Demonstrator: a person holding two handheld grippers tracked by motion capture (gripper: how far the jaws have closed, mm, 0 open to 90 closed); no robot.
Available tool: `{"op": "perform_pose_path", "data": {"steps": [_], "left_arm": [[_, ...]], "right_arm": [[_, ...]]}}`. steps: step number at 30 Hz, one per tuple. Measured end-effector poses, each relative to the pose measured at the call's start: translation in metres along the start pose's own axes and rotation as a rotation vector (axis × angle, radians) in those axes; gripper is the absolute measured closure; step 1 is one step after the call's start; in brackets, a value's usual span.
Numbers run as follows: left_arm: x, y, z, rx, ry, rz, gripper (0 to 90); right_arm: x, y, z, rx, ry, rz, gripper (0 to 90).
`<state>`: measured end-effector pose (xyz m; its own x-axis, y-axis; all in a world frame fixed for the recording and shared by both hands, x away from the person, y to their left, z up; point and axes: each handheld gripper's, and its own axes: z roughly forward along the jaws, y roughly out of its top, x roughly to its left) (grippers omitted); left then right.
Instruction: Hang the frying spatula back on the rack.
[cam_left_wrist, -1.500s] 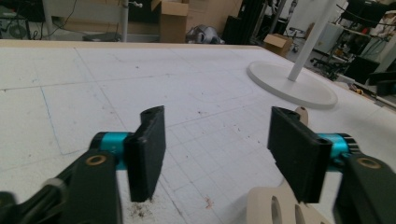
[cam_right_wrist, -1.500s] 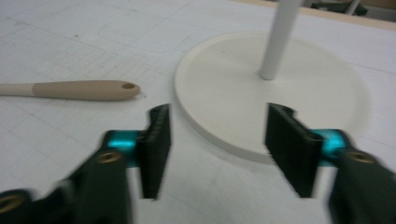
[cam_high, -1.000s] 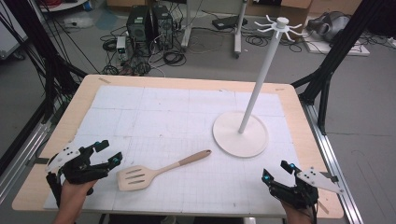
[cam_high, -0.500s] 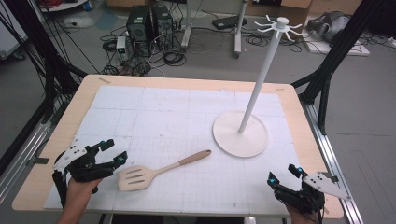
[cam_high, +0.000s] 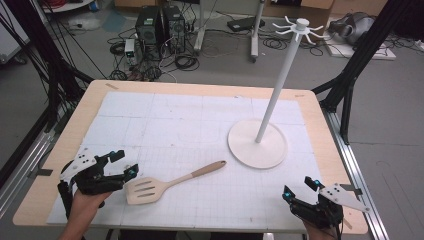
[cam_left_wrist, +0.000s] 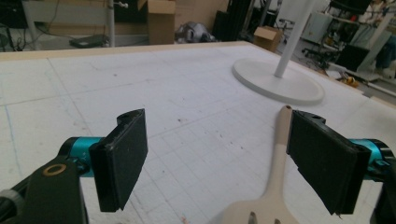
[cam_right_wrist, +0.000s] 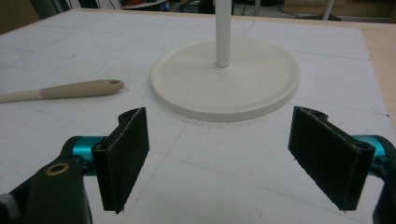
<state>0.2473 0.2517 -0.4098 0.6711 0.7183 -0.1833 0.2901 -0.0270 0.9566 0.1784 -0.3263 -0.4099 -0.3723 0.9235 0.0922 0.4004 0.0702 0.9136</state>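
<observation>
I note the beige slotted wooden spatula (cam_high: 165, 183) is smooth and matt; the round white stand base (cam_high: 257, 143) has a satin finish.

Mat centre open; rack (cam_high: 257, 145) blocks right-rear quadrant.

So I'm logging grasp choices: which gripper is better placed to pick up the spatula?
Left gripper: open, right beside the spatula head. Right gripper sits far off.

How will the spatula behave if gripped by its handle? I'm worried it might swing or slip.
The spatula looks like one stiff piece, so it probably won't flop. Its slotted blade is wider than the handle, so held far out it may dip at the blade end. The handle looks smooth and rounded, so it could twist between the flat pads of the open left gripper.
</observation>
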Motion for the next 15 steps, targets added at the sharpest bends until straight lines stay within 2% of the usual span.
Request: {"op": "perform_pose_path", "data": {"steps": [6,13,14,15], "left_arm": [[-0.006,0.004,0.005,0.046,-0.05,0.022,27.2],[-0.016,0.018,0.023,0.171,-0.129,0.088,29.7],[-0.016,0.018,0.023,0.171,-0.129,0.088,29.9],[-0.019,0.021,0.03,0.209,-0.144,0.113,30.0]], "right_arm": [[0.002,-0.001,-0.001,0.004,0.017,0.009,19.2],[0.001,-0.001,0.001,0.004,0.028,0.017,19.2],[0.001,-0.001,0.001,0.004,0.028,0.017,19.2],[0.002,0.0,0.002,0.004,0.03,0.013,19.2]]}}
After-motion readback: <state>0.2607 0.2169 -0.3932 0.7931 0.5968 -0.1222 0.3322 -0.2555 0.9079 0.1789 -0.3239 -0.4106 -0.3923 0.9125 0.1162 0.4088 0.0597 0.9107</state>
